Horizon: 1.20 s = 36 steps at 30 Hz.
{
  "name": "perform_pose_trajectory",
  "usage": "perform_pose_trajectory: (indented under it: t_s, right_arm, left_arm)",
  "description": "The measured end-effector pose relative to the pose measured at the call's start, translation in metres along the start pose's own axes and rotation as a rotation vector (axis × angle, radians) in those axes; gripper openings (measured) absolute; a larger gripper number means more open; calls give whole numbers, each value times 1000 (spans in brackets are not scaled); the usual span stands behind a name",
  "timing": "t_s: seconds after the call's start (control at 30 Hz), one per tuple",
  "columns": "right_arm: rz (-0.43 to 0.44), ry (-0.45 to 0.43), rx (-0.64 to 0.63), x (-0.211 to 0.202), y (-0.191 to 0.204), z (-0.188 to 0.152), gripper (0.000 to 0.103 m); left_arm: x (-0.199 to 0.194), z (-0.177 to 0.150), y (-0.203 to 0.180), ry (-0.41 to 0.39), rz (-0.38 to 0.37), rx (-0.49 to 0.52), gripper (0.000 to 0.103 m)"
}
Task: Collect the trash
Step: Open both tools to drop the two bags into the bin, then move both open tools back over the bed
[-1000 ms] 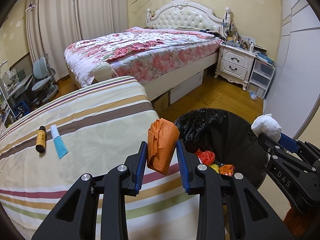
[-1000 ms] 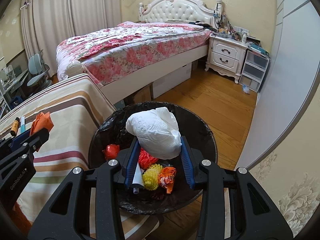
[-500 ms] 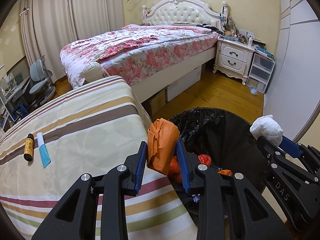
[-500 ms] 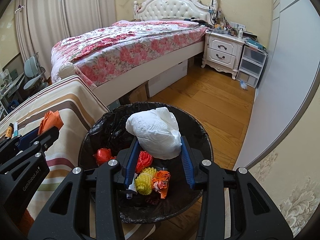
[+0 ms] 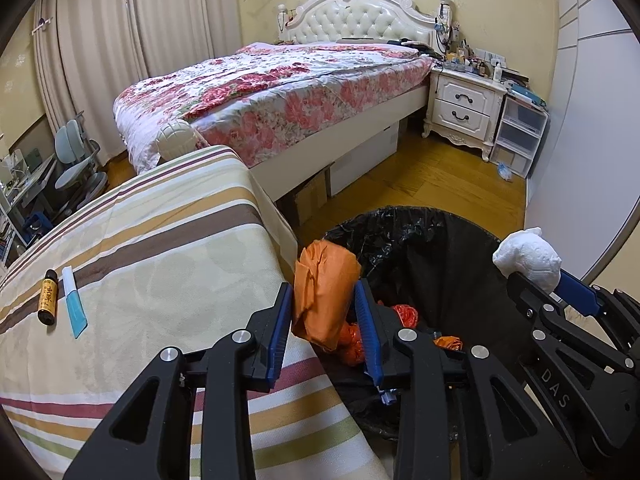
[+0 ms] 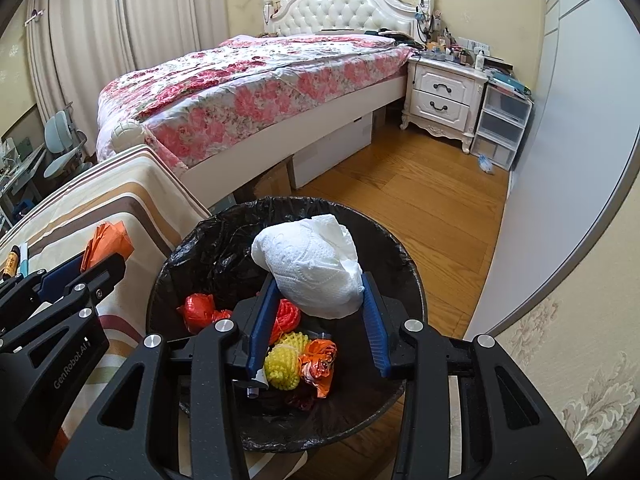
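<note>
My left gripper [image 5: 322, 316] is shut on a crumpled orange paper wad [image 5: 324, 292], held over the near rim of the black-lined trash bin [image 5: 404, 228], right at the table's edge. My right gripper [image 6: 316, 304] is shut on a white crumpled tissue wad [image 6: 310, 270], held above the middle of the bin [image 6: 224, 232]. The bin holds red, yellow and orange trash [image 6: 296, 354]. The right gripper with the tissue [image 5: 528, 258] also shows at the right of the left wrist view.
A striped tablecloth [image 5: 152, 248] covers the table left of the bin; a small brown bottle [image 5: 48, 298] and a blue-white tube [image 5: 74, 306] lie on it. A floral bed [image 5: 280, 92], white nightstand [image 5: 460, 108] and plastic drawers [image 5: 520, 136] stand beyond, with wooden floor [image 6: 420, 200] between.
My left gripper has carried the orange wad rightward from over the tablecloth to the bin's rim. My right gripper stays over the bin with the tissue.
</note>
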State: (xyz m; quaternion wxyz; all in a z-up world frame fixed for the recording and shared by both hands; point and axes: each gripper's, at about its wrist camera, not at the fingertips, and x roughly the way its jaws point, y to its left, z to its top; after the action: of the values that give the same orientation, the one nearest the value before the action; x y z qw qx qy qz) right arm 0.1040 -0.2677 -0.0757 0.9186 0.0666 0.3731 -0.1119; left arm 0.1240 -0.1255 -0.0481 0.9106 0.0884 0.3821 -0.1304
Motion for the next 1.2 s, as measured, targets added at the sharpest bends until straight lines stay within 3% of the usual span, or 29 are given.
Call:
perform_pose_trajectory:
  t_s: [0.07, 0.2, 0.37, 0.8, 1.2]
  right_arm:
    - [-7, 0, 2, 1, 0, -1, 49]
    - [-19, -2, 14, 0, -3, -3, 56]
    - [-23, -6, 14, -3, 0, -4, 56]
    - [32, -8, -55, -14, 42, -8, 60]
    - [212, 21, -173, -24, 132, -15, 64]
  left_arm:
    - [1, -1, -1, 1, 3, 2, 51]
    - [1, -4, 1, 1, 10, 5, 58]
    - [-4, -5, 10, -6, 20, -15, 69]
    - [-21, -17, 64, -15, 100, -94, 70]
    - [-42, -52, 155, 16, 246, -222, 70]
